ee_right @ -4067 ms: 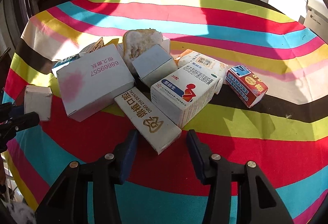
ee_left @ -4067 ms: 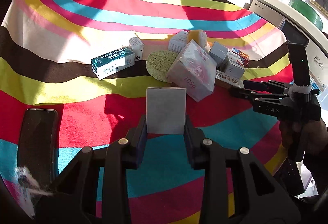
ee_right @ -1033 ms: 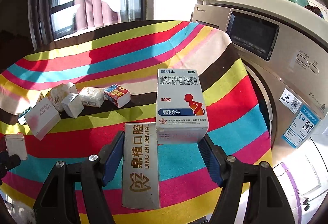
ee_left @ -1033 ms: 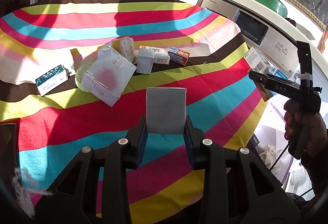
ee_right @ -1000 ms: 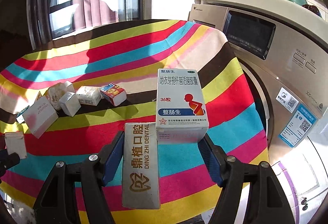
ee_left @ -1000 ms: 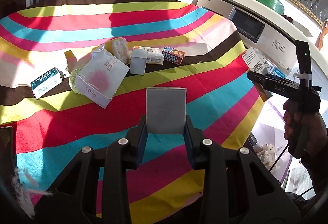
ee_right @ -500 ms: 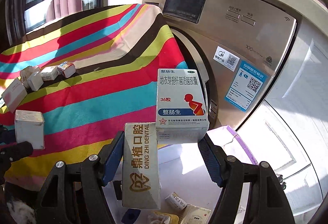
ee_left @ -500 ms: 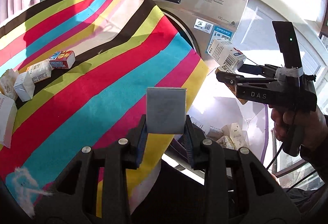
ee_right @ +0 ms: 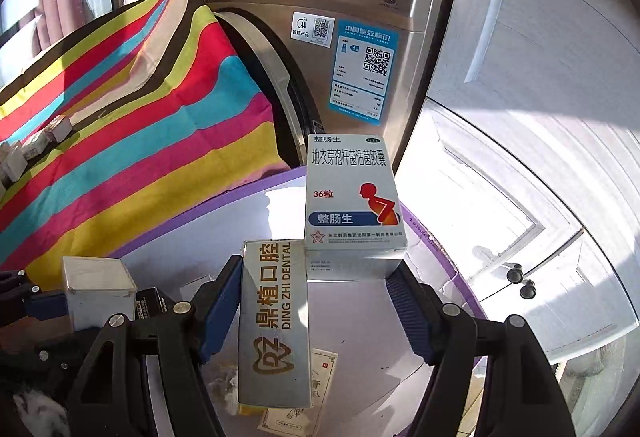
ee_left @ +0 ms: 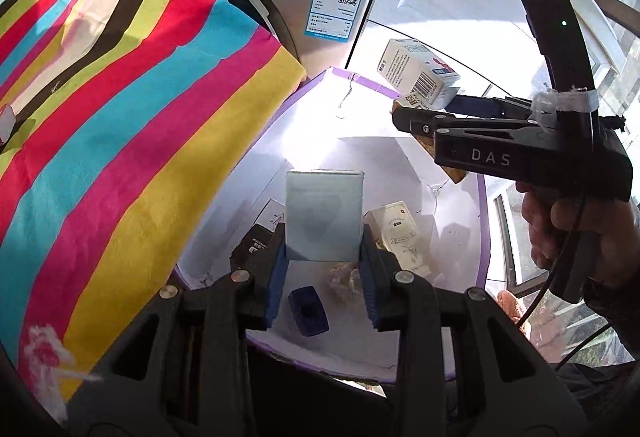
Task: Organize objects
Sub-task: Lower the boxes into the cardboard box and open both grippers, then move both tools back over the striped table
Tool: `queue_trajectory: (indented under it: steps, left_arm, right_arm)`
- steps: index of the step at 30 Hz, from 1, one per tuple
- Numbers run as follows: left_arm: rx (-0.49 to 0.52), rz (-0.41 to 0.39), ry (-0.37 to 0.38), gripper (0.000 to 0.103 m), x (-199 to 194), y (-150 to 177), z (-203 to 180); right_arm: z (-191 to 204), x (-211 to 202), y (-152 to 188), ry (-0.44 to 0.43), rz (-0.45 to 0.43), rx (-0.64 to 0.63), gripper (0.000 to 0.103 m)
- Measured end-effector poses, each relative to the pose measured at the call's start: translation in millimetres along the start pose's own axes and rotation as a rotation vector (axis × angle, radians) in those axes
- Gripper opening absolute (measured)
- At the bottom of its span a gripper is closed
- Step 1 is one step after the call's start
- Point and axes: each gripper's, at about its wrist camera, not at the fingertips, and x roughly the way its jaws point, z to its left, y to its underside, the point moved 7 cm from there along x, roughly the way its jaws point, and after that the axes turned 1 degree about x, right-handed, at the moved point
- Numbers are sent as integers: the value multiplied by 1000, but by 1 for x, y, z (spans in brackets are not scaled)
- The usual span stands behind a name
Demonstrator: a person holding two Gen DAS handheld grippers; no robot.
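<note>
Both tools hang over the bin [ee_left: 482, 197]: left tool [ee_left: 324, 273] pinches a grey box [ee_left: 324, 215], right tool [ee_right: 316, 301] two boxes [ee_right: 352, 197], bin straight below.

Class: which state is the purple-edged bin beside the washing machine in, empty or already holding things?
Already holding things. In the left wrist view, the purple-edged bin contains a cream box, a dark blue piece and a black box on its white floor.

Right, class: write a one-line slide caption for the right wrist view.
Right hand-held gripper holds two boxes, dental and medicine, above a purple-rimmed bin.
</note>
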Motion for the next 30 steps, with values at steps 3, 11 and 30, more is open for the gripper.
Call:
queue_trajectory:
  steps: [3,11,30]
  left_arm:
    - [-25,20,18,37,8,5,0]
    - [-75,61,51,37,21,15,2]
    - [-99,-12,-13,74,-7,12,15]
  right_arm:
    - [-6,3,4,-1,15,19,72]
    - [-6,17,14,10,51,0,72]
    - [5,42,23,-16,133,27,82]
